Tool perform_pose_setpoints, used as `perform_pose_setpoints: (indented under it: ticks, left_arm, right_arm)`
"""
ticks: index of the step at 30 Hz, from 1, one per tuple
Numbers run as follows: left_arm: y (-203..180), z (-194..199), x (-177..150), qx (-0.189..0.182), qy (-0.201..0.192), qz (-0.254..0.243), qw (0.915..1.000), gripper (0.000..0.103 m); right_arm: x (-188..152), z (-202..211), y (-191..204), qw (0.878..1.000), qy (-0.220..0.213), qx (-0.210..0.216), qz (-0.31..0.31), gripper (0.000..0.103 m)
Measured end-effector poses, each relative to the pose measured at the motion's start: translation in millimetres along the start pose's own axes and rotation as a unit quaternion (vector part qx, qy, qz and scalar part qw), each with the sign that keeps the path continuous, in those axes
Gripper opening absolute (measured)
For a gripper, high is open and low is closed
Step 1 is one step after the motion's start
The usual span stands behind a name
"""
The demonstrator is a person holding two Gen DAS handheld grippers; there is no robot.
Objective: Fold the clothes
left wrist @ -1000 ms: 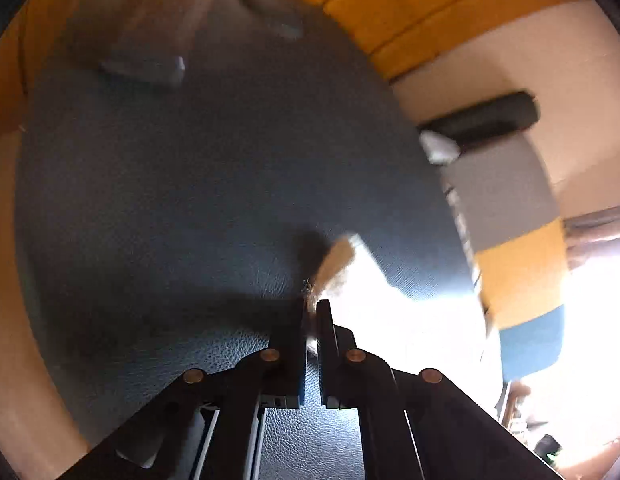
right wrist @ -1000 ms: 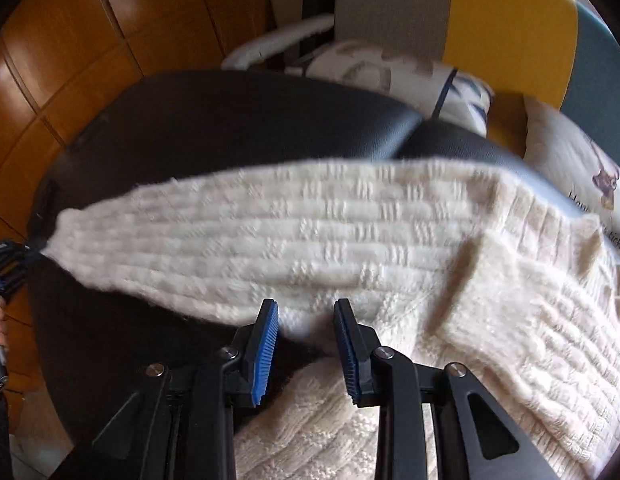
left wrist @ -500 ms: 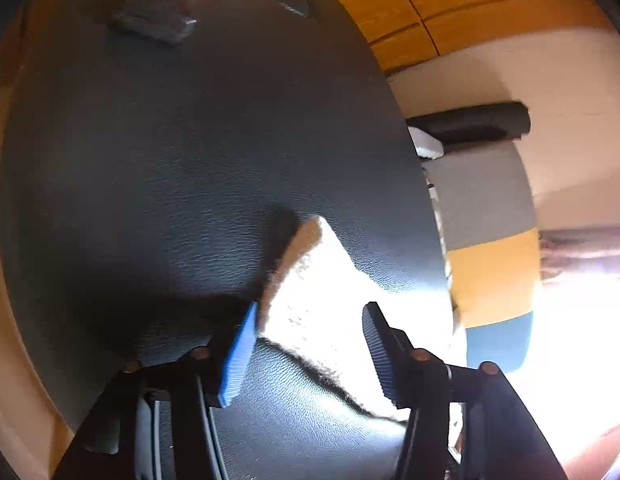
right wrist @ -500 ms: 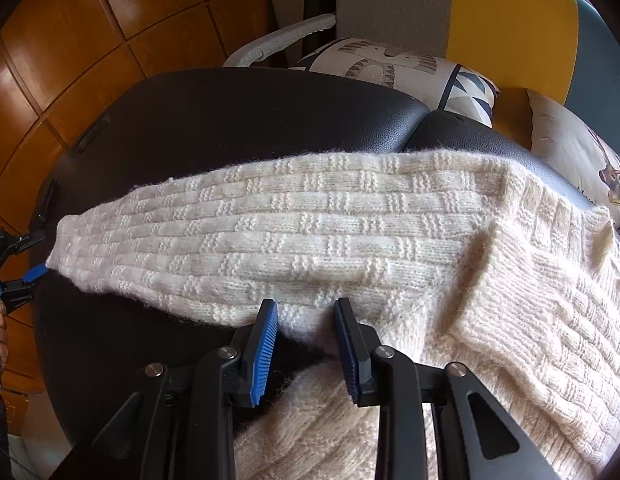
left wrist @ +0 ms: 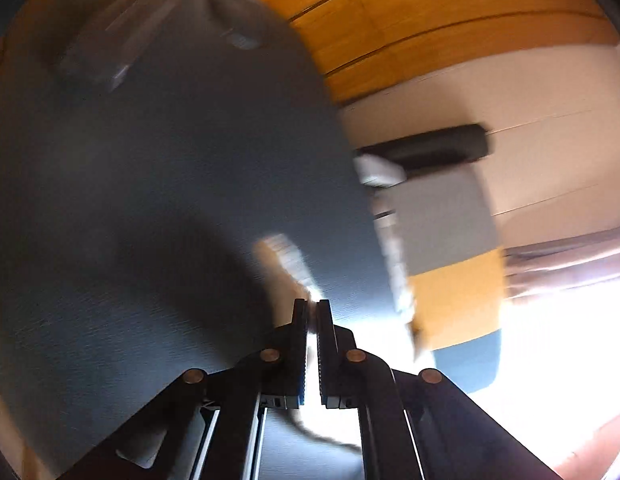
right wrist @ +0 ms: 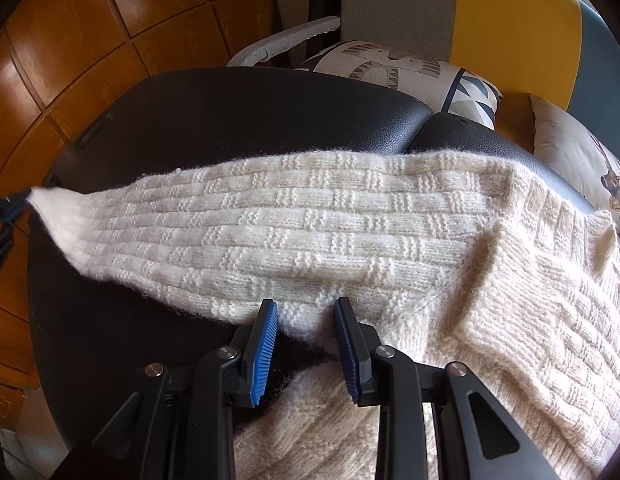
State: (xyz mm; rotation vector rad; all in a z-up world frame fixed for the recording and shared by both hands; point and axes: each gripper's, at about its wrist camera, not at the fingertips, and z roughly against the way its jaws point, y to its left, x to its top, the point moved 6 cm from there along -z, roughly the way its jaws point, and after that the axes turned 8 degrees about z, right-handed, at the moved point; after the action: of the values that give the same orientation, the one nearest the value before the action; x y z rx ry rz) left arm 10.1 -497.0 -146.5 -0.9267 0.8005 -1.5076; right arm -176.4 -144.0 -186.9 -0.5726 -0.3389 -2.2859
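Observation:
A cream knitted sweater (right wrist: 450, 288) lies on a black leather seat (right wrist: 229, 120). Its sleeve (right wrist: 269, 228) stretches out to the left. My left gripper (left wrist: 312, 304) is shut on the sleeve cuff (left wrist: 285, 264); in the right wrist view it shows at the far left edge (right wrist: 9, 208), pinching the cuff tip. My right gripper (right wrist: 305, 308) is open, its blue pads either side of the sleeve's lower edge near the armpit, holding nothing. The left wrist view is blurred by motion.
Patterned cushions (right wrist: 394, 68) and a grey, yellow and blue chair back (right wrist: 490, 12) stand behind the seat. Wooden floor panels (right wrist: 69, 52) lie to the left. A white armrest (right wrist: 285, 40) sits at the seat's far edge.
My left gripper opened around the sleeve cuff half a second ago and has shut on it again, pulling the cuff to a point. My right gripper has stayed open in place.

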Motion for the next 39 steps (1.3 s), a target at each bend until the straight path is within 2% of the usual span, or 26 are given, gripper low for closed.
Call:
perform_pose_setpoints:
  ticks: [5, 8, 11, 16, 20, 23, 26, 27, 31, 32, 35, 36, 39]
  left_arm:
    - [-91, -8, -22, -0.087, 0.021, -0.065, 0.9939, 0.004]
    - [-145, -23, -56, -0.125, 0.054, -0.106, 0.985, 0.004]
    - [-202, -64, -92, -0.155, 0.102, -0.132, 0.9738, 0.004]
    - [-262, -116, -175, -0.166, 0.179, -0.176, 0.9536, 0.004]
    - [-308, -155, -241, -0.172, 0.24, -0.21, 0.932, 0.004]
    - [-305, -164, -291, -0.157, 0.281, -0.218, 0.9214, 0.004]
    - [-296, -169, -341, -0.137, 0.321, -0.227, 0.9093, 0.004]
    - [-285, -162, -361, -0.125, 0.329, -0.234, 0.9063, 0.004]
    - [-246, -205, -422, -0.064, 0.372, -0.262, 0.8883, 0.004]
    - [-230, -215, -436, -0.047, 0.385, -0.271, 0.881, 0.004]
    - [-191, -243, -463, 0.002, 0.409, -0.284, 0.8671, 0.004]
    - [-183, -246, -466, 0.009, 0.411, -0.277, 0.8685, 0.004]
    - [-177, -240, -460, -0.011, 0.425, -0.235, 0.874, 0.006]
  right_arm:
    - [-1, -2, -1, 1.0, -0.009, -0.002, -0.005, 0.03]
    - [-2, -1, -2, 1.0, -0.015, 0.005, -0.014, 0.03]
    - [-3, 1, -6, 0.999, -0.02, 0.018, -0.025, 0.03]
    - [-3, 4, -17, 0.996, -0.035, 0.062, -0.056, 0.028]
    - [-11, 20, -34, 0.989, -0.065, 0.096, -0.089, 0.027]
    - [-27, 46, -57, 0.984, -0.095, 0.096, -0.114, 0.027]
    - [-58, 71, -93, 0.977, -0.113, 0.091, -0.156, 0.027]
    - [-70, 78, -106, 0.974, -0.117, 0.089, -0.175, 0.028]
    - [-113, 96, -151, 0.959, -0.125, 0.082, -0.24, 0.029]
    - [-118, 98, -158, 0.954, -0.13, 0.088, -0.254, 0.029]
    - [-124, 104, -172, 0.936, -0.153, 0.119, -0.295, 0.032]
    - [-126, 106, -177, 0.929, -0.161, 0.13, -0.308, 0.032]
    - [-124, 106, -188, 0.907, -0.181, 0.162, -0.345, 0.032]
